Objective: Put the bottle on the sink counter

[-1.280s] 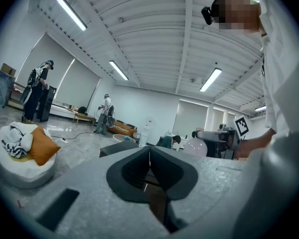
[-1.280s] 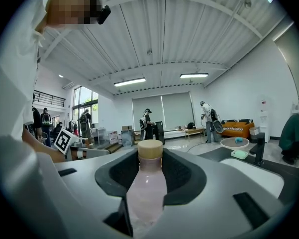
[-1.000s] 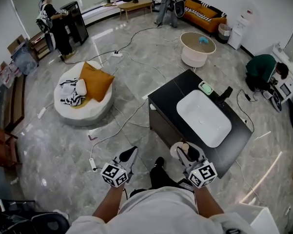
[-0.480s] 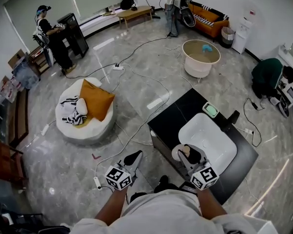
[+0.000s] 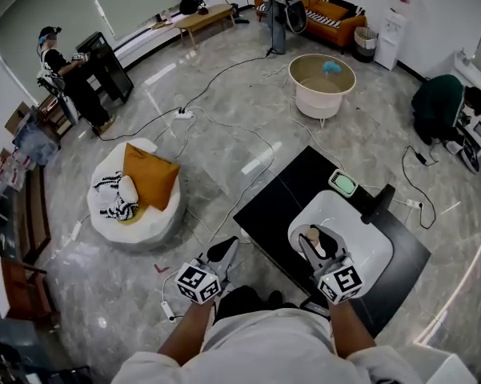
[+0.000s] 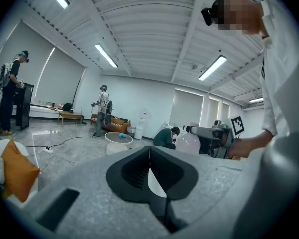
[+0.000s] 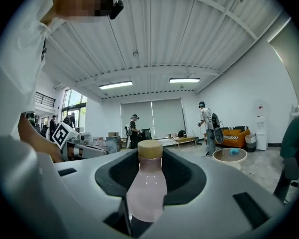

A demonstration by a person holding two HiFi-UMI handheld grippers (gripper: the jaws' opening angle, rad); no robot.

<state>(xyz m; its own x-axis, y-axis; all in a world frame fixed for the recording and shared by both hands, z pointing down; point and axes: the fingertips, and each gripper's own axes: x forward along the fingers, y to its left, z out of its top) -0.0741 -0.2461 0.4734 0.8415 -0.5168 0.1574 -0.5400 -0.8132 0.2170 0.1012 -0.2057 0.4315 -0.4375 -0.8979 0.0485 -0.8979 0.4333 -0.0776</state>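
bright ceiling strip lights | floor glare | fisheye edge distortion

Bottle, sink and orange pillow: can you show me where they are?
bottle [image 7: 146,188], right gripper view, on its pale pink body.
sink [image 5: 366,240], head view, on the bare white basin.
orange pillow [image 5: 149,178], head view, on its middle.

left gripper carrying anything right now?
No, in its own view the left gripper has its jaws shut together with nothing between them.
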